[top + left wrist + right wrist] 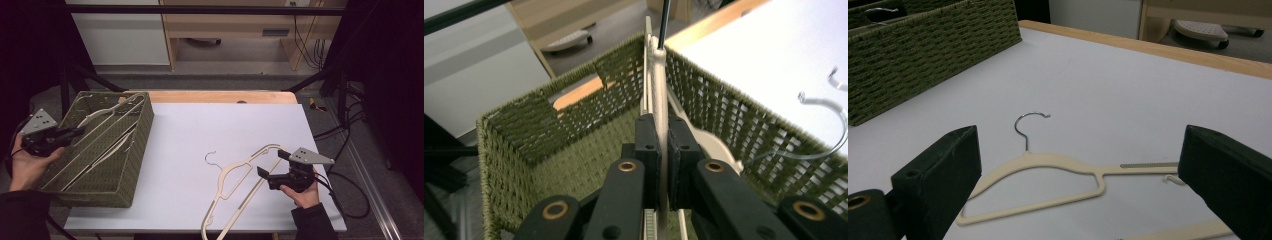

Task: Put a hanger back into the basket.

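Observation:
A cream plastic hanger (235, 175) with a metal hook lies flat on the white table top, in front of my right gripper (273, 163). That gripper stands open, its jaws wide apart on either side of the hanger (1048, 165) in the right gripper view, and nothing is held. At the left, a green woven basket (145, 120) holds several more cream hangers. My left gripper (77, 131) reaches over the basket's left rim. In the left gripper view its pads (647, 137) are shut on the thin edge of one cream hanger (658, 80), which stands on edge inside the basket (524, 120).
The white sheet (225, 125) covers most of a wooden table whose bare strip shows along the far edge (220, 96). Black frame bars (320, 75) slant down at both back corners. Cables lie on the floor at the right.

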{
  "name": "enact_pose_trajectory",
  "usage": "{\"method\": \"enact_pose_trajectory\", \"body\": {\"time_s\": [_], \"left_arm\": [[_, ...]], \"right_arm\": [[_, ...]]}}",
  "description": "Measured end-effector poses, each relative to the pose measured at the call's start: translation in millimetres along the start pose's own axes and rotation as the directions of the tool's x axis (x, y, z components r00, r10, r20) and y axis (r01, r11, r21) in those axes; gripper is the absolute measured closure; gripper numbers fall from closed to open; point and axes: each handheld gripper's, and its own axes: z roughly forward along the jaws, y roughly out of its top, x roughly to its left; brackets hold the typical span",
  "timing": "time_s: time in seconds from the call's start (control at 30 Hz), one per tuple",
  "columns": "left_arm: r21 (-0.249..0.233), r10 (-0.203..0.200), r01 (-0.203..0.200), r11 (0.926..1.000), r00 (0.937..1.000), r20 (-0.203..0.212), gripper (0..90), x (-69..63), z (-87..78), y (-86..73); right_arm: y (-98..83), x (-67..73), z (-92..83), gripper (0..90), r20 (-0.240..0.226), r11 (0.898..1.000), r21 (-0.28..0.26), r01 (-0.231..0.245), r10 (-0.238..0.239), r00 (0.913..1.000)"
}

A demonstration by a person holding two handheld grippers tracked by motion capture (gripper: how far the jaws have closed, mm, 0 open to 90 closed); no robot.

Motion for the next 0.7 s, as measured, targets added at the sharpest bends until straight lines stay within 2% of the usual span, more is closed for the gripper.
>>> {"method": "enact_pose_trajectory", "body": {"time_s": [0.03,0.27,0.43,0.47,0.53,0.57,0.7], "left_arm": [[0.019,0.012,-0.012,0.9998,0.9999,-0.002,85.3,-0.7,2.5,-1.8],[0.072,0.017,-0.017,0.9972,0.9998,-0.007,85.2,-5.3,22.4,-24.7],[0.099,0.016,-0.013,0.995,0.9995,-0.025,85.3,-8.3,33.2,-39.2],[0.101,0.009,-0.007,0.9949,0.9997,-0.022,85.2,-9.1,35.5,-42.6],[0.119,0.022,-0.02,0.9927,0.9995,-0.022,85.1,-9.0,36.5,-45.3],[0.106,0.007,-0.005,0.9944,0.9999,-0.015,84.8,-9.6,37.2,-46.7],[0.141,0.011,-0.012,0.9899,0.9999,0.008,83.0,-10.7,39.3,-50.4]], "right_arm": [[-0.1,0.2,0.1,4.4,-0.001,1.0,0.001,0.0,0.0,1.0],[-0.4,-0.1,0.7,4.4,-0.005,1.0,0.007,0.006,-0.006,1.0],[-0.6,0.3,1.7,4.5,-0.001,1.0,0.005,0.002,-0.002,1.0],[-0.7,0.3,1.8,4.5,-0.002,1.0,0.005,0.004,-0.004,1.0],[-0.6,0.3,1.7,4.6,-0.002,1.0,0.006,0.003,-0.003,1.0],[-0.6,0.3,1.8,4.6,-0.002,1.0,0.005,0.004,-0.004,1.0],[-0.8,0.4,2.3,4.6,-0.005,1.0,0.007,0.005,-0.005,1.0]]}}
